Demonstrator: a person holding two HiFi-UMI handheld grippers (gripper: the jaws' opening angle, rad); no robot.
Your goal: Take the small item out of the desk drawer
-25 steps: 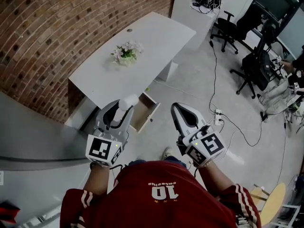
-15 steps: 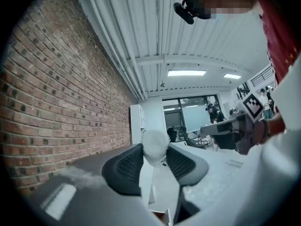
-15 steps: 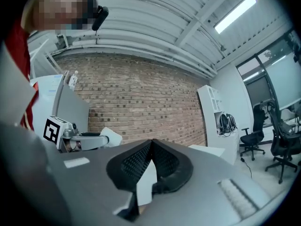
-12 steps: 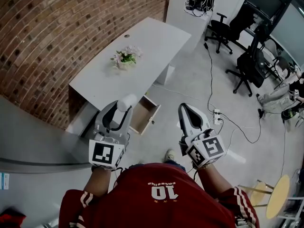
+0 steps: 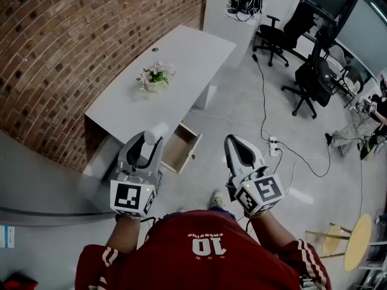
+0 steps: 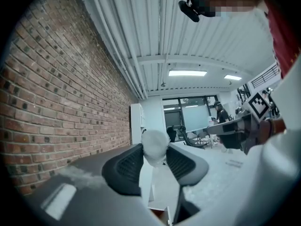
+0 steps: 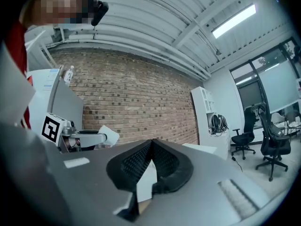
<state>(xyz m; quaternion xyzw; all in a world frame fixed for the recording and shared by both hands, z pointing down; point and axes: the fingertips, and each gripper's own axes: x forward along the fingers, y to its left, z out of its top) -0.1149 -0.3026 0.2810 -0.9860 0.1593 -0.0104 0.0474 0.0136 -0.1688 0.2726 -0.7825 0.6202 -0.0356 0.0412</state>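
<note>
Left gripper (image 6: 155,160) clamped on small white item (image 6: 155,144), pinch at jaw tips only. Item out of drawer (image 5: 180,148); drawer stands open at 4 o'clock of item, under table (image 5: 181,59). Right gripper (image 7: 151,149): jaws together, empty. Risk, judged: rounded item slips from tip-only pinch if grip eases or hand jolts, then drops to floor.

Left gripper (image 5: 149,141) level, jaws clamping a seemingly soft white item (image 6: 155,146); right gripper (image 5: 231,141) jaws together.

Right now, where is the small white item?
The small white item is clamped in the left gripper, at the head view's left, just left of the open drawer.
</note>
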